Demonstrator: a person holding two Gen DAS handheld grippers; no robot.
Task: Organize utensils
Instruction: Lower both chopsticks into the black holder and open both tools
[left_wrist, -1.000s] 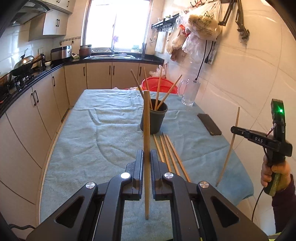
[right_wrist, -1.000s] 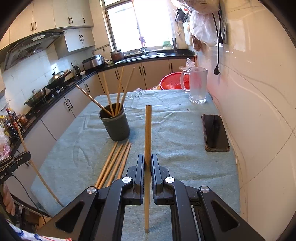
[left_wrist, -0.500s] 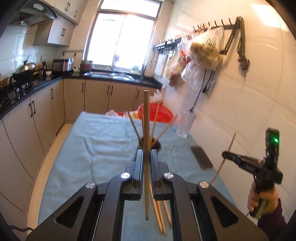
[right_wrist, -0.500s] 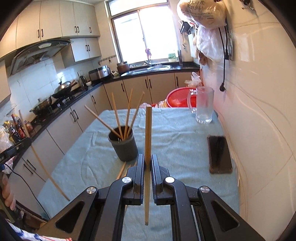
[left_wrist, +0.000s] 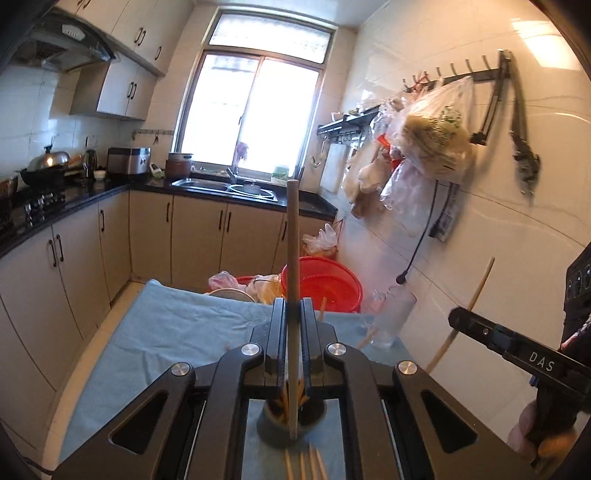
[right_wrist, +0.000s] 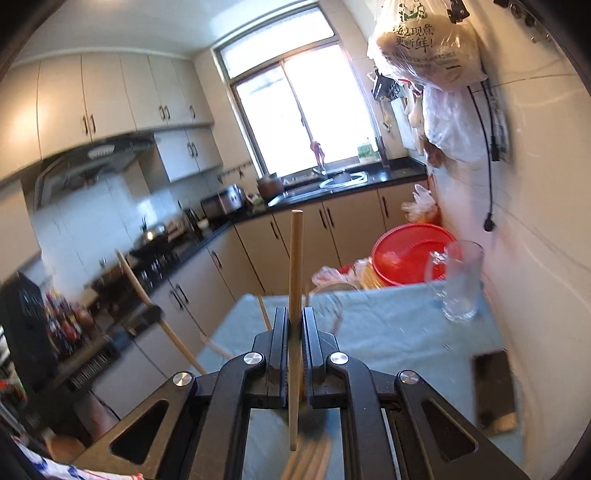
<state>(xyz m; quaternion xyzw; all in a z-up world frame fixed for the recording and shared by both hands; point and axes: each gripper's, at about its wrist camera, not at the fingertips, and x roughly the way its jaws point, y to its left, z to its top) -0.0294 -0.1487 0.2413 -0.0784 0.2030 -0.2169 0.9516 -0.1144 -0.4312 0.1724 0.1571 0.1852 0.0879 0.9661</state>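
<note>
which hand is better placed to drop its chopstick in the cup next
Left, probably. In its view the chopstick in the left gripper hangs with its lower tip right over the cup. The right gripper grips one too, but there the cup is mostly hidden.

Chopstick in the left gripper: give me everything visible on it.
The chopstick is a plain, light wooden stick, straight, with a blunt squared top end. It stands nearly upright, clamped about mid-length between the shut fingers of the left gripper. Its lower end hangs over the mouth of the dark holder cup, which already holds other sticks; whether it touches them cannot be told. Nothing else touches it.
</note>
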